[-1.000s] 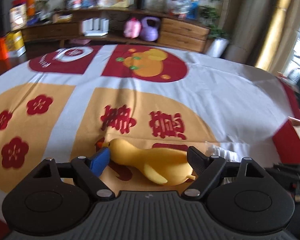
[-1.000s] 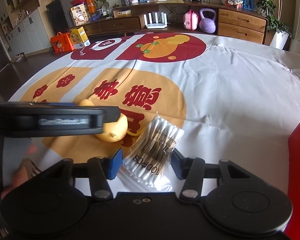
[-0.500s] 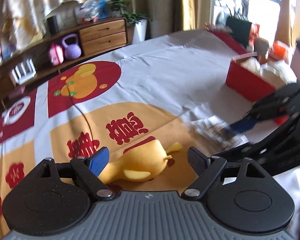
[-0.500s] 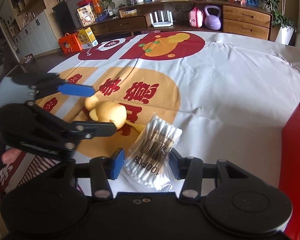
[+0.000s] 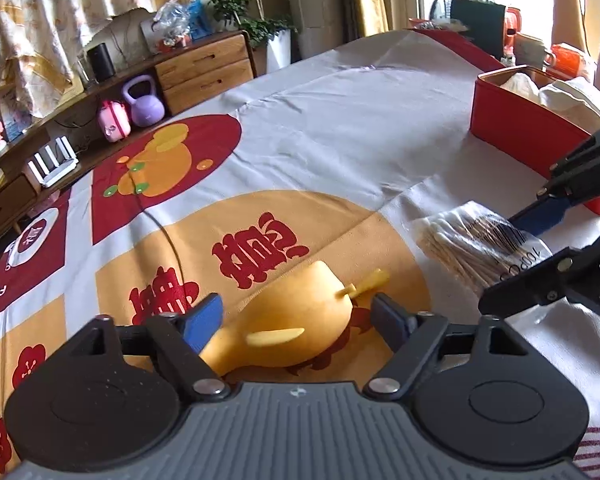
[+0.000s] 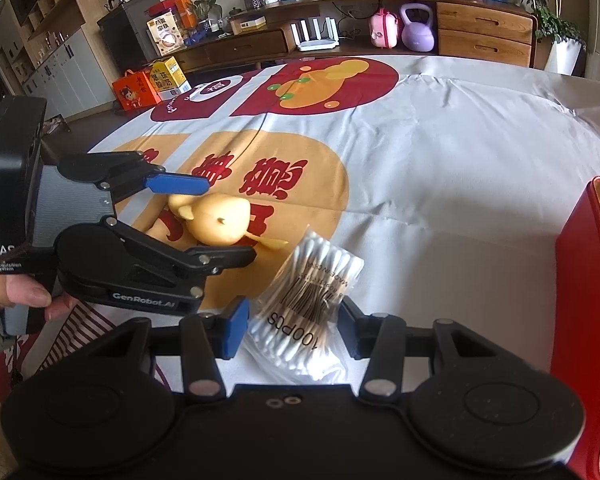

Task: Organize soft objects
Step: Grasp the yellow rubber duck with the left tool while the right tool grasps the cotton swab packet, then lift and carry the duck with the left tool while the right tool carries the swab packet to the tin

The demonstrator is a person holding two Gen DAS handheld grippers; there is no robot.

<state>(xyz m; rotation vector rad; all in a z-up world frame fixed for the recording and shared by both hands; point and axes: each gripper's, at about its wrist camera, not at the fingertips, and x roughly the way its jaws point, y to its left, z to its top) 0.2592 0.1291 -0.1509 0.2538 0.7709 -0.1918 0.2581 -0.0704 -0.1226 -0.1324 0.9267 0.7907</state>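
White tablecloth [image 5: 360,120] with red and orange prints. Left gripper [image 5: 298,318] wide open around yellow rubber duck toy [image 5: 296,328] lying on cloth; right gripper [image 6: 294,322] wide open around clear cotton-swab packet [image 6: 312,292]. Red open box [image 5: 524,132] beyond, then wooden sideboard [image 6: 480,32] with purple kettlebell [image 6: 418,26].

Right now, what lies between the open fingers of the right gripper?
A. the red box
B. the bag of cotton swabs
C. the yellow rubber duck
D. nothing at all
B: in the right wrist view the bag of cotton swabs lies on the tablecloth between the open fingers of the right gripper, while the yellow rubber duck sits within the left gripper instead.
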